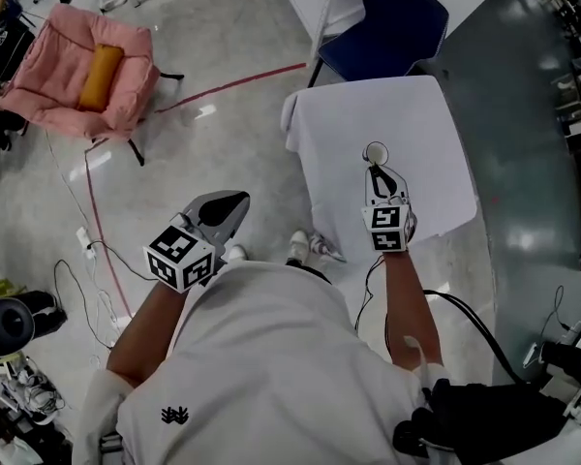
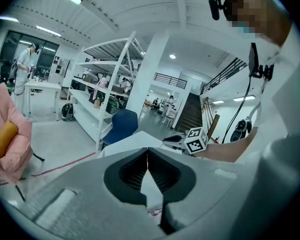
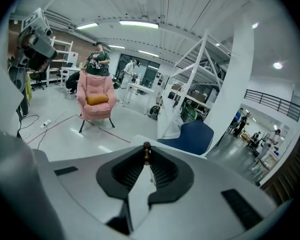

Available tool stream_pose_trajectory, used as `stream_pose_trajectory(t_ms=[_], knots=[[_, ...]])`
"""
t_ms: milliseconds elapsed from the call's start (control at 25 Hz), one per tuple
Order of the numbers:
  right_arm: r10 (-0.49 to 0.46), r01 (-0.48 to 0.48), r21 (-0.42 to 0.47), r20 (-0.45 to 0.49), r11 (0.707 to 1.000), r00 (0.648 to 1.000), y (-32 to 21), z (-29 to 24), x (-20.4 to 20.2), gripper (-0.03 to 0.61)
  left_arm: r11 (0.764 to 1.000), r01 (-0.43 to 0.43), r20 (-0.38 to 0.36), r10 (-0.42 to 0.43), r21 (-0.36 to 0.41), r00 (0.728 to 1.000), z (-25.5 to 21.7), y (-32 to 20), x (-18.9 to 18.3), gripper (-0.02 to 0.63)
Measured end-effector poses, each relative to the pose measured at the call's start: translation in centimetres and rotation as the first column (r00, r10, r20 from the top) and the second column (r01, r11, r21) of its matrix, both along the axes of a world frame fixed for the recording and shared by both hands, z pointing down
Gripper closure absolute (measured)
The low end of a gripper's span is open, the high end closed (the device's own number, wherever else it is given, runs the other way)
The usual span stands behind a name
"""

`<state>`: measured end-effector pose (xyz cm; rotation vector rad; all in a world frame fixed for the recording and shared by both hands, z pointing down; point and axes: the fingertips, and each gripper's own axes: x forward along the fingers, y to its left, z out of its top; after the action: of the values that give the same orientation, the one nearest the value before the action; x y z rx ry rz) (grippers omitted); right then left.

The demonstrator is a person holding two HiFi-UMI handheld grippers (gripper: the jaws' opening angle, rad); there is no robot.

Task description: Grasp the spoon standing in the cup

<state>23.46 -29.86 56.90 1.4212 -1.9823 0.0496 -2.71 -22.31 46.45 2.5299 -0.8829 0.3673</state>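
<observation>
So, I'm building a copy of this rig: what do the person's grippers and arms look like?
The left gripper and the right gripper both have pale grey shells with black ribbed fingers. Each carries a white cube printed with black square markers. A black cable trails from the right one. The person wears a white short-sleeved shirt.

A matt white tablecloth (image 1: 426, 114) is seen draped at 1 o'clock. The floor (image 1: 223, 56) is shown smooth, pale and glossy. At 10 o'clock, an armchair (image 1: 48, 56) is upholstered in soft pink fabric. The right gripper (image 3: 146, 156) is moulded in matt grey plastic. The spoon (image 3: 146, 147) handle appears to be made of dark wood.
</observation>
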Motion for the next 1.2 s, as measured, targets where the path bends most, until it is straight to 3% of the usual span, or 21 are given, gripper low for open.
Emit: stream_pose_trajectory(t_ms=[320,640,1200], knots=[[-0.015,0.012,0.032,0.084,0.999,0.996,4.5,-5.4,-7.2,0.531,1.000,-0.024,-0.025,0.024,0.007,0.999,-0.2,1.8,-5.2,0.601],[-0.021,0.017,0.037,0.108,0.999,0.994,9.3,-8.2,-13.0,0.531,0.999,-0.051,-0.035,0.051,0.001,0.998,0.1,4.0,-9.8,0.601],[-0.049,0.044,0.038,0.136,0.998,0.989,15.0,-9.6,-19.6,0.531,0.996,-0.090,-0.041,0.089,-0.013,0.995,1.6,7.4,-13.8,0.601]])
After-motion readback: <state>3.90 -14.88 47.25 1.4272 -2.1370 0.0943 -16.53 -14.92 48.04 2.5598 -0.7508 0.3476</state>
